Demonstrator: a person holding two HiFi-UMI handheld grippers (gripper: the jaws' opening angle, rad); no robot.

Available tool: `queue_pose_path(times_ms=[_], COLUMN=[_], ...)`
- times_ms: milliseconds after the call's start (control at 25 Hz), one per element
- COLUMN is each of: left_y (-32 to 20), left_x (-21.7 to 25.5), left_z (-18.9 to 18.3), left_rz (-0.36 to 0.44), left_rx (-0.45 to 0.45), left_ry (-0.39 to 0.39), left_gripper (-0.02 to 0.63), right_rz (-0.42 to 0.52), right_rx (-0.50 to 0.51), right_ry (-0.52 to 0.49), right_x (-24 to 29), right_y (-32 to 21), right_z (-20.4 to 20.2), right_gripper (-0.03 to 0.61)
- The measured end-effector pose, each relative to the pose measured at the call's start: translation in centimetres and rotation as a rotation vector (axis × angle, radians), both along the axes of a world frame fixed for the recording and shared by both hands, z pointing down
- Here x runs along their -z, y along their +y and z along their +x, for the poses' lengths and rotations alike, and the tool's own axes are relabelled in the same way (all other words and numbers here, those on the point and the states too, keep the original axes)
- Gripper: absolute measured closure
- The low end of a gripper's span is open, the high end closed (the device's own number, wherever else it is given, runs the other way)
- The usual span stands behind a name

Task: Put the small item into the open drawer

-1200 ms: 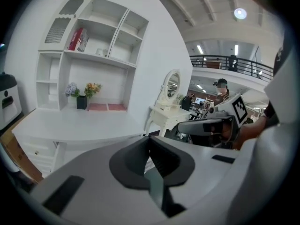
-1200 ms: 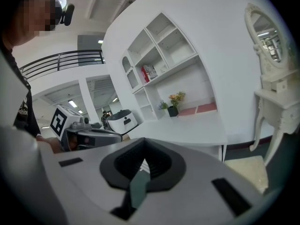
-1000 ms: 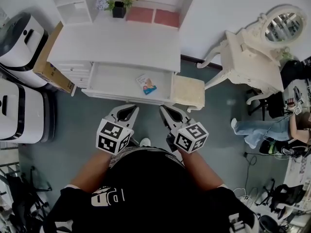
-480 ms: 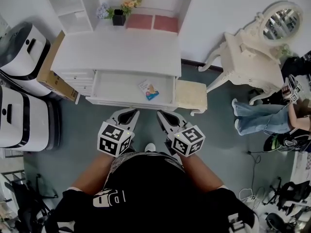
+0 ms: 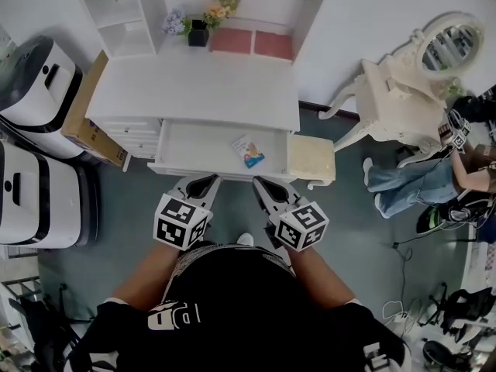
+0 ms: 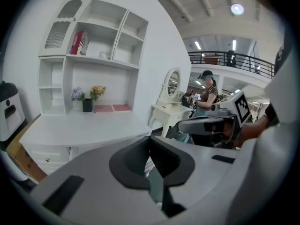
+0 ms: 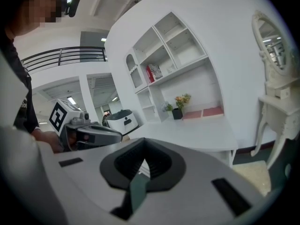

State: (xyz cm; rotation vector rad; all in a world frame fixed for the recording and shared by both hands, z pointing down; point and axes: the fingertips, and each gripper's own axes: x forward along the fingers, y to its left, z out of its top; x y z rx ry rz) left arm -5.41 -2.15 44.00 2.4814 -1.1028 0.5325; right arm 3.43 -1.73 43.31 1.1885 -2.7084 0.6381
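The small item [image 5: 248,151], a flat packet with blue and orange print, lies in the right part of the open drawer [image 5: 194,147] of the white desk [image 5: 194,87]. Both grippers hang side by side just in front of the drawer's front edge, over the floor. My left gripper [image 5: 207,179] is shut and holds nothing. My right gripper [image 5: 260,182] is likewise shut and empty. In the left gripper view the left gripper [image 6: 149,139] points toward the desk, with its jaws together. The right gripper view shows the right gripper [image 7: 143,142] with its jaws together too.
A cream stool [image 5: 311,157] stands against the drawer's right end. A white vanity with a round mirror [image 5: 411,91] is further right, a seated person [image 5: 403,180] beside it. White machines [image 5: 35,76] and a cardboard box [image 5: 81,118] flank the desk's left. A flower pot [image 5: 198,33] sits at the desk's back.
The head view has drifted, so the desk and drawer sit slightly further right. Both grippers stay shut in front of the drawer. The packet has not moved in the drawer.
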Motion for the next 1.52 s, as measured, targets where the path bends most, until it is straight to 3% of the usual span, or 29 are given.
queue_pose_path(times_ms=[520, 1520], left_y=[-0.5, -0.8], left_x=[-0.6, -0.1], left_z=[-2.9, -2.7], left_rz=[-0.017, -0.009], left_rx=[-0.056, -0.105], left_ry=[0.015, 0.027], left_gripper=[0.600, 0.600], right_rz=[-0.023, -0.026], right_rx=[-0.046, -0.052], right_ry=[0.012, 0.046], right_x=[-0.9, -0.8], right_y=[-0.8, -0.5], right_z=[-3.4, -3.9], right_gripper=[0.572, 0.572])
